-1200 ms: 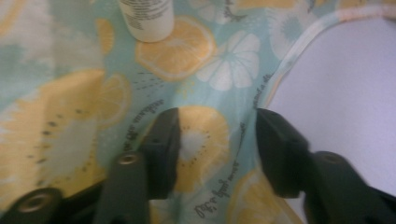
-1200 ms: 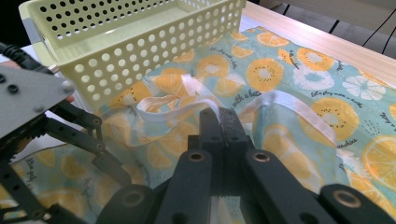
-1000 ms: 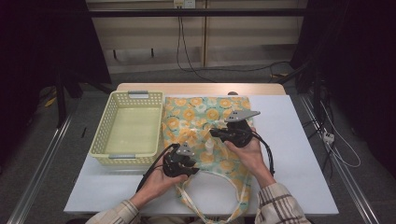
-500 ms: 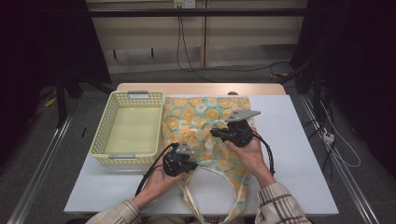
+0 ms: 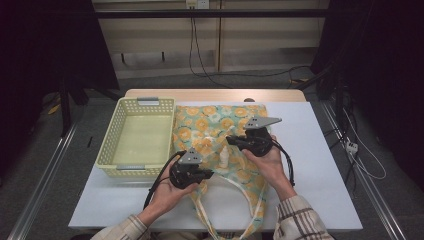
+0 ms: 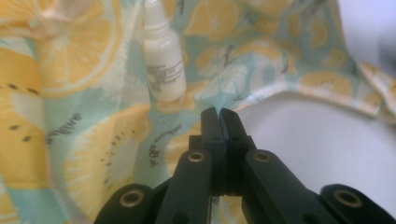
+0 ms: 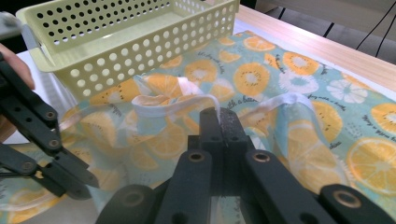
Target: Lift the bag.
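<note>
A citrus-print tote bag lies flat on the white table, its handles looping toward the person. A small white bottle lies on the cloth between the two grippers, and it appears just beyond the jaws as the bottle. My left gripper is shut on the bag's edge, where the cloth meets bare table. My right gripper is shut on a raised fold of the bag with a white hem. The left gripper's jaws reach in at the lower left.
A pale yellow perforated basket stands empty left of the bag, its wall close behind the raised cloth. A wooden strip runs along the table's far side. Cables trail from both grippers toward the person.
</note>
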`<state>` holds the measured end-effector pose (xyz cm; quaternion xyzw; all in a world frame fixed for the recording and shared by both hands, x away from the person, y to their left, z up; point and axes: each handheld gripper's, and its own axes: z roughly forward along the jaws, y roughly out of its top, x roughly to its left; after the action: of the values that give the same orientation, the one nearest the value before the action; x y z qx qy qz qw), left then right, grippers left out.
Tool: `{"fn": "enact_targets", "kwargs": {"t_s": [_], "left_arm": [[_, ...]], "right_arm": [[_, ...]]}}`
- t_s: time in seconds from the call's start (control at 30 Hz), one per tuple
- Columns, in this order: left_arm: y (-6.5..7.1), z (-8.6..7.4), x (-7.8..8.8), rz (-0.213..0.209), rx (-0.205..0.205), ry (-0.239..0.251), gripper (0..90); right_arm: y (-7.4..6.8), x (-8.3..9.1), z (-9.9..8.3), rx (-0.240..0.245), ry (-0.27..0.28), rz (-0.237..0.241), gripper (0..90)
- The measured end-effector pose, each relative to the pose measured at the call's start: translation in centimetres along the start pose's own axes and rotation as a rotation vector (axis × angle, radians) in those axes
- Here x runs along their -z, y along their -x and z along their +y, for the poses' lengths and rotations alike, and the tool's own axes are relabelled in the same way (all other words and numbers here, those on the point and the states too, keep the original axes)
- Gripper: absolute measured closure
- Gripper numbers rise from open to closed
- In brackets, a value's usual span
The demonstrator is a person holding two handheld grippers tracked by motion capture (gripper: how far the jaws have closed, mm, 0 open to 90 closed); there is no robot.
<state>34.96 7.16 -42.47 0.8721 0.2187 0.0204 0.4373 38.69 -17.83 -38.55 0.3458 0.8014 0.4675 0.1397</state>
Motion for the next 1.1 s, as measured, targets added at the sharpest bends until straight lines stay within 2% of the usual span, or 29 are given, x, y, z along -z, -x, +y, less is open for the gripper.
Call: {"fn": "enact_targets", "kwargs": {"t_s": [0.2,0.3,0.57,0.73,0.83,1.0,1.1], "left_arm": [[0.5,0.9,1.4,0.001,-0.011,0.052,90.0],[0.6,1.5,2.0,-0.001,-0.004,0.076,90.0],[0.4,2.9,3.4,-0.014,-0.006,0.147,90.0],[0.3,4.0,4.4,-0.002,-0.007,0.191,90.0],[0.3,4.5,4.9,0.005,-0.023,0.199,90.0],[0.6,5.3,5.8,-0.001,-0.025,0.246,90.0],[1.0,5.9,6.6,0.001,-0.040,0.269,90.0]], "right_arm": [[0.1,0.5,0.4,0.001,0.018,-0.007,90.0],[0.1,0.8,0.8,0.003,0.030,-0.009,90.0],[0.4,1.2,1.4,0.003,0.054,-0.016,90.0],[0.5,1.4,2.1,0.003,0.079,-0.019,90.0],[0.7,1.7,2.5,0.001,0.090,-0.022,90.0],[1.1,2.0,3.0,-0.003,0.100,-0.033,90.0],[1.3,2.4,3.6,-0.001,0.105,-0.044,90.0]]}}
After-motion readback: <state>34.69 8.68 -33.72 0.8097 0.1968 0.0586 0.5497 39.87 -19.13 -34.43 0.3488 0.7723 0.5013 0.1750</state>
